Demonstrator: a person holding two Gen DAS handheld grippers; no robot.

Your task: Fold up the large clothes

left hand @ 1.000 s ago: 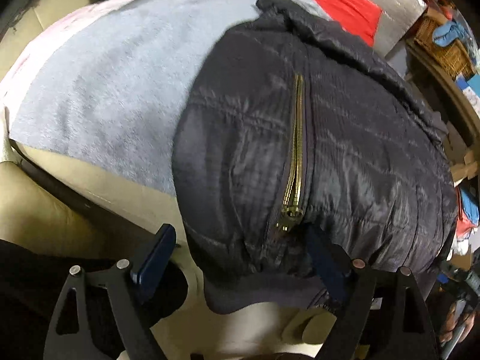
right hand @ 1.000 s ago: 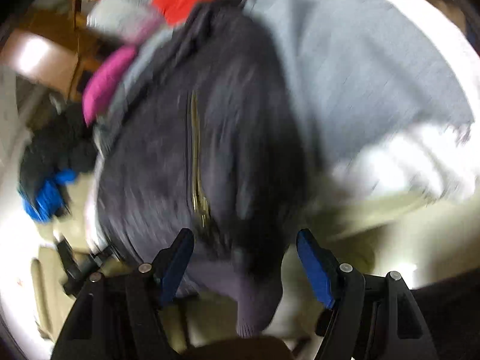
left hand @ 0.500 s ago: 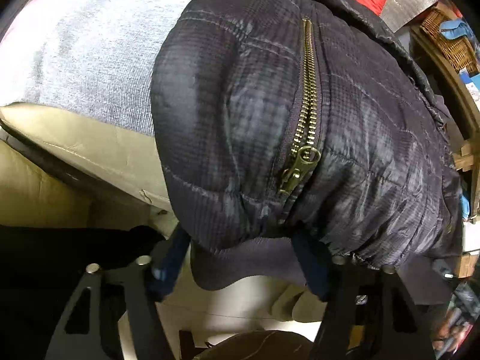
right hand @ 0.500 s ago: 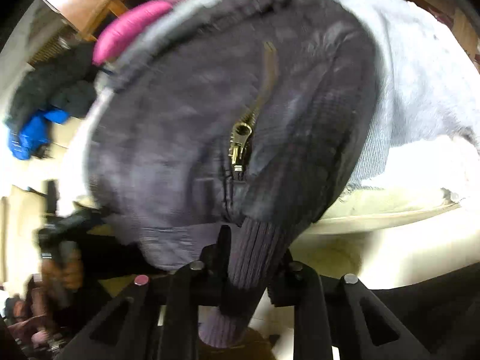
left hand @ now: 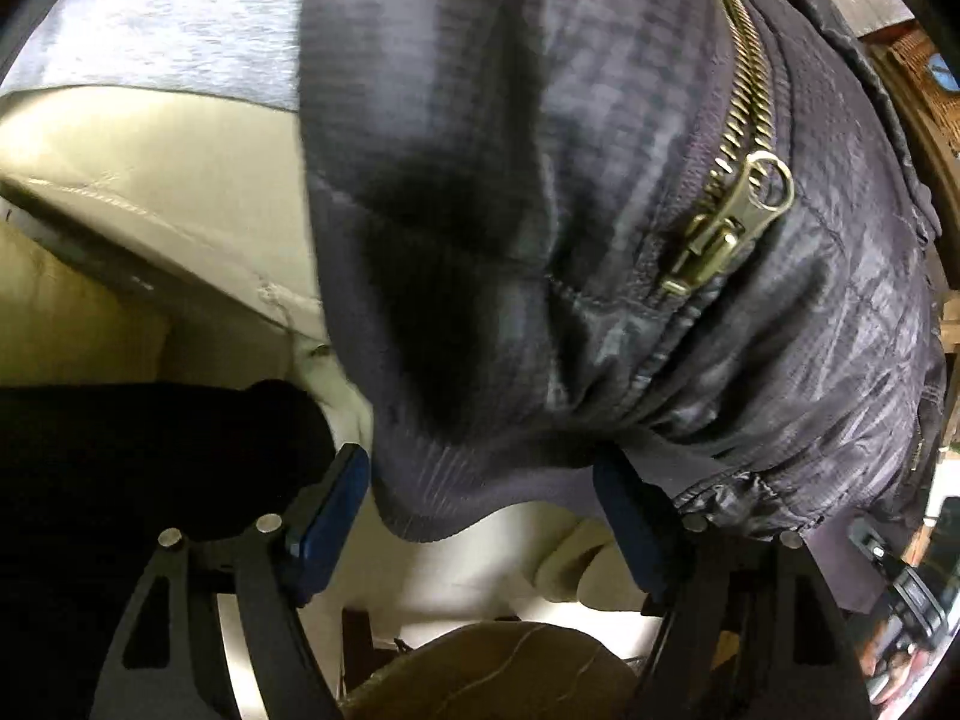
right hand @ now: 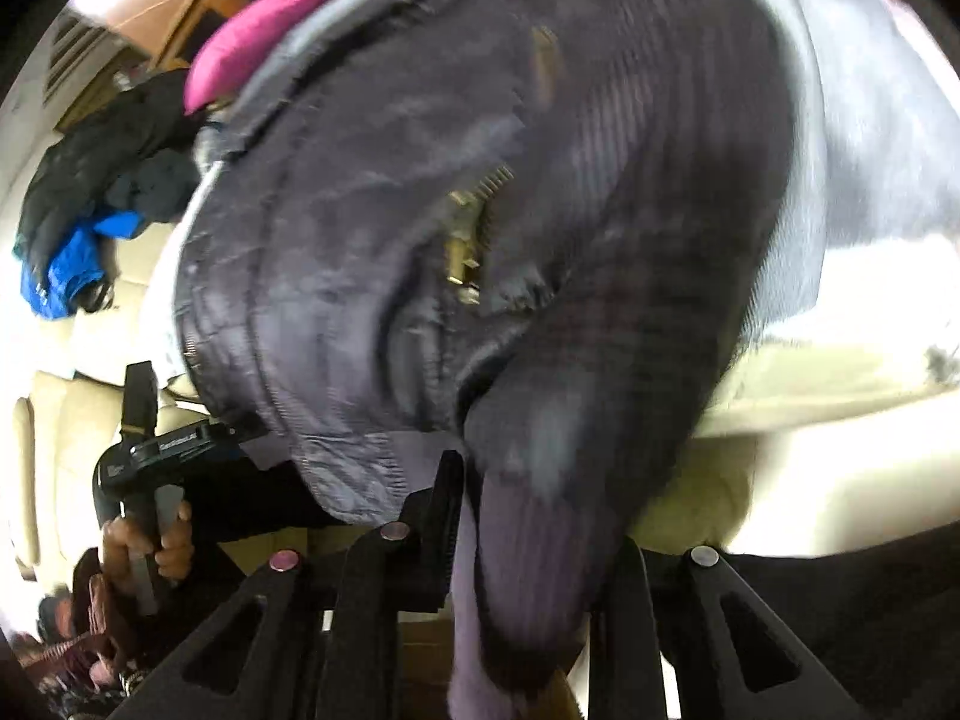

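Note:
A dark quilted jacket with a brass zipper lies on a grey blanket and hangs over the front edge of a cream sofa. Its ribbed hem dangles between the blue pads of my left gripper. Those jaws are opening, and a thin gap shows at the left pad. In the right wrist view the same jacket fills the frame. My right gripper is pinched on a ribbed end of it, and its jaws are easing open a little.
A pink cushion and a blue and black pile of clothes lie behind the jacket. A wicker basket stands at the right edge. A hand grips a black handle at lower left. The cream cushion edge runs under the blanket.
My left gripper sank toward the jacket's hem, which now hangs between its pads. My right gripper, open a second ago, closed on the ribbed end and pulled it toward the camera.

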